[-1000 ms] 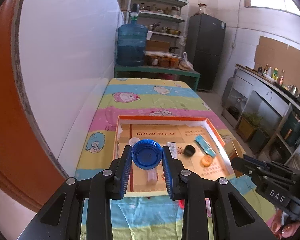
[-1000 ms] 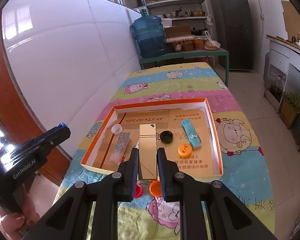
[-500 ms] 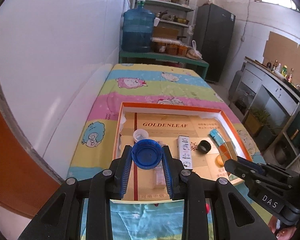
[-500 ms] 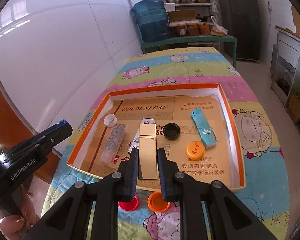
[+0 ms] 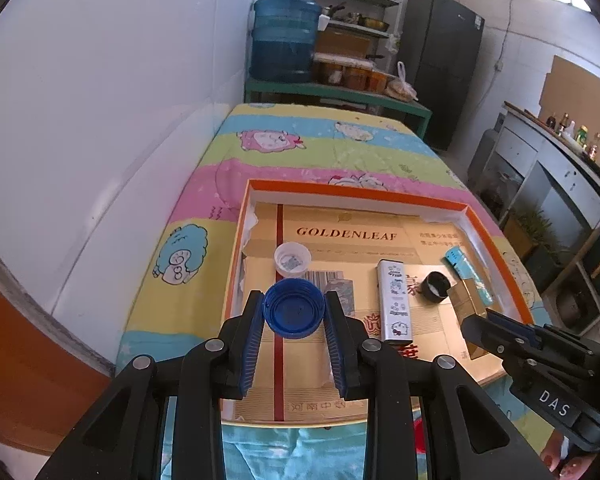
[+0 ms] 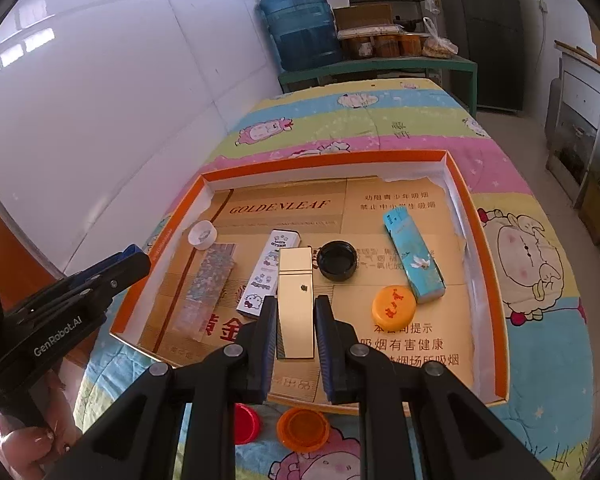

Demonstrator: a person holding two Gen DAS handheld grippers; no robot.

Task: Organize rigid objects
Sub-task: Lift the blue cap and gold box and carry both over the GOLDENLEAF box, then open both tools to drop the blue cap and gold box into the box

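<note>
My left gripper (image 5: 294, 300) is shut on a blue bottle cap (image 5: 294, 314), held above the near left part of the orange-rimmed box (image 5: 356, 191). My right gripper (image 6: 296, 304) is shut on a gold rectangular lighter (image 6: 296, 300), held over the box's near middle (image 6: 496, 320). In the box lie a white cap (image 6: 202, 234), a glittery strip (image 6: 206, 286), a white cartoon tin (image 6: 269, 273), a black cap (image 6: 337, 260), a teal box (image 6: 414, 260) and an orange cap (image 6: 393, 307).
A red cap (image 6: 246, 424) and an orange cap (image 6: 302, 428) lie on the striped cartoon cloth (image 6: 380, 120) just before the box. A white wall (image 5: 120, 120) runs along the left. A water jug (image 5: 286, 40) and shelves stand at the far end.
Both grippers have moved forward and lower over the box, each still holding its object. The box contents look larger and nearer.
</note>
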